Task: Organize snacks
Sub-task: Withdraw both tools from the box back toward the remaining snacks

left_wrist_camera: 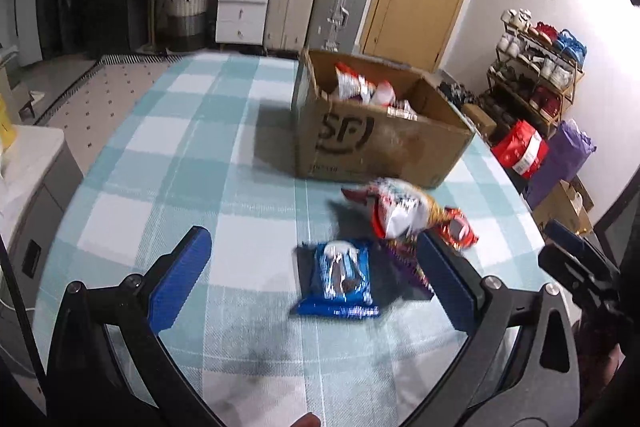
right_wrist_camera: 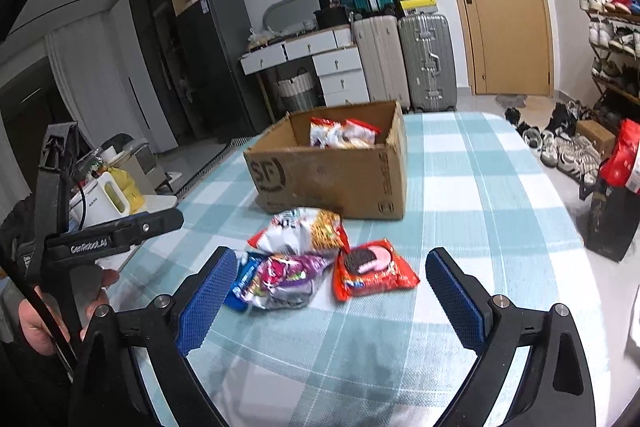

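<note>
Several snack packs lie in a cluster on the checked tablecloth before an open cardboard box (left_wrist_camera: 372, 143) (right_wrist_camera: 332, 175) that holds more packs. A blue cookie pack (left_wrist_camera: 340, 279) (right_wrist_camera: 242, 283) lies between the spread fingers of my left gripper (left_wrist_camera: 316, 259), which is open and above it. A white and orange bag (left_wrist_camera: 400, 211) (right_wrist_camera: 304, 231), a purple pack (right_wrist_camera: 284, 279) and a red cookie pack (right_wrist_camera: 372, 269) lie close by. My right gripper (right_wrist_camera: 332, 269) is open, hovering over the purple and red packs with nothing held.
The table (right_wrist_camera: 480, 211) drops off at its right edge to a floor with shoes and a red bag (right_wrist_camera: 624, 159). A white appliance and yellow jug (right_wrist_camera: 120, 191) stand left of the table. A hand holds the left gripper's handle (right_wrist_camera: 60, 307).
</note>
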{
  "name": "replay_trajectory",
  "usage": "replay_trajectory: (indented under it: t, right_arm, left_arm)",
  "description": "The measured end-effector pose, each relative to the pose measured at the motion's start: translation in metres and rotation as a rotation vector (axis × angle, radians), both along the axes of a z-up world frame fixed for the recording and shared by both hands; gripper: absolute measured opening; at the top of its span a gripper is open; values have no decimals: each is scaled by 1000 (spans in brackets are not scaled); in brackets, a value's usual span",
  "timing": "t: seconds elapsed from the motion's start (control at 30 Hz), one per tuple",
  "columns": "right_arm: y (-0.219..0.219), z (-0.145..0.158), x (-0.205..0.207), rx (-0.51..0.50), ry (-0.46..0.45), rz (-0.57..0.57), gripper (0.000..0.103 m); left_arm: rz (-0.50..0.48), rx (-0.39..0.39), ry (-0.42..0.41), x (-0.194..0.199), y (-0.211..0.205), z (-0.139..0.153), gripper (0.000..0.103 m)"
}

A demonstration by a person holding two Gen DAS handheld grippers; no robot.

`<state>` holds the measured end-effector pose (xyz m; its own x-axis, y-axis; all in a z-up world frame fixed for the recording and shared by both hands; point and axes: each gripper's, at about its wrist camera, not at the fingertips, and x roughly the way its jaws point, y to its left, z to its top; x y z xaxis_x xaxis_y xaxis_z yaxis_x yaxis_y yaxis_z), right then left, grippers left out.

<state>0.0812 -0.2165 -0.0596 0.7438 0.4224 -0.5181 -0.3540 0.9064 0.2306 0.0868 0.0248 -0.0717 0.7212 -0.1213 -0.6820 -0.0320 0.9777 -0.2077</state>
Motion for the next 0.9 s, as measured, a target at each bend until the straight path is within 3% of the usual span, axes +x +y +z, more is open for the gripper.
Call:
replay_trajectory:
  t: [0.33,0.9]
  right_arm:
    - [4,-33,31,-81,64,-17,97]
    - [23,-76,90,-244,183,-3,97]
  left_arm:
    - [-23,-20,72,10,0,-33,102]
    - [-16,-71,153,33,10,-63,102]
